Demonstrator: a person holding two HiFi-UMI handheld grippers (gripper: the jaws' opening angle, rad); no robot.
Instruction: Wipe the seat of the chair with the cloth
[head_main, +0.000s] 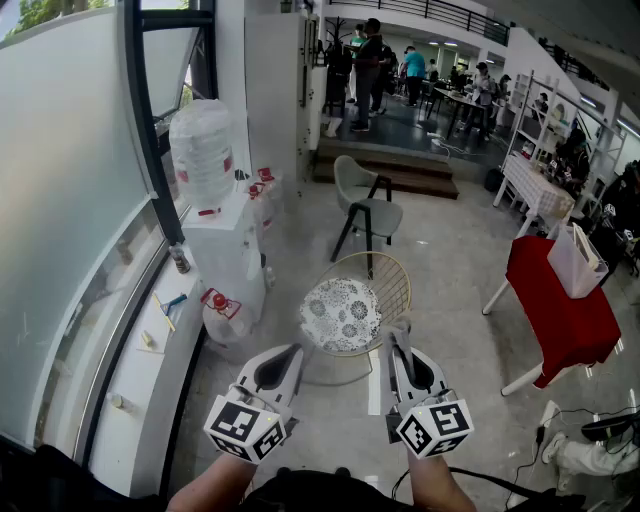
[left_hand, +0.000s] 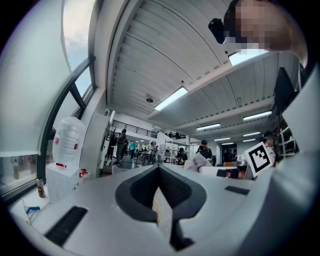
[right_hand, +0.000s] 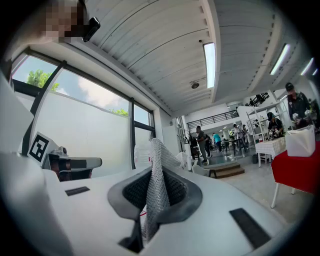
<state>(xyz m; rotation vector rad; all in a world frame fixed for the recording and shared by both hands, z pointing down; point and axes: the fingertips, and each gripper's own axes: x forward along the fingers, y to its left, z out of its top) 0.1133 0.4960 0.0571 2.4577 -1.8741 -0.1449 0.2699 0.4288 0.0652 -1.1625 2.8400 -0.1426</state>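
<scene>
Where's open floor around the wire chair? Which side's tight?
Bare floor lies between the wire chair and the red table, and in front of the chair. The window side is crowded: a jug and the water dispenser stand close beside it; a grey chair stands behind.

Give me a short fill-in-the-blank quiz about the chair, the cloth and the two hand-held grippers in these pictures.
1. The mesh cloth is clamped in the ____ hand-held gripper.
2. The left hand-held gripper, its jaws shut, holds ____.
3. The white bag stands on a table draped in ____.
4. The wire chair has a patterned seat cushion that is ____ in shape.

Missing words: right; nothing; red; round.
</scene>
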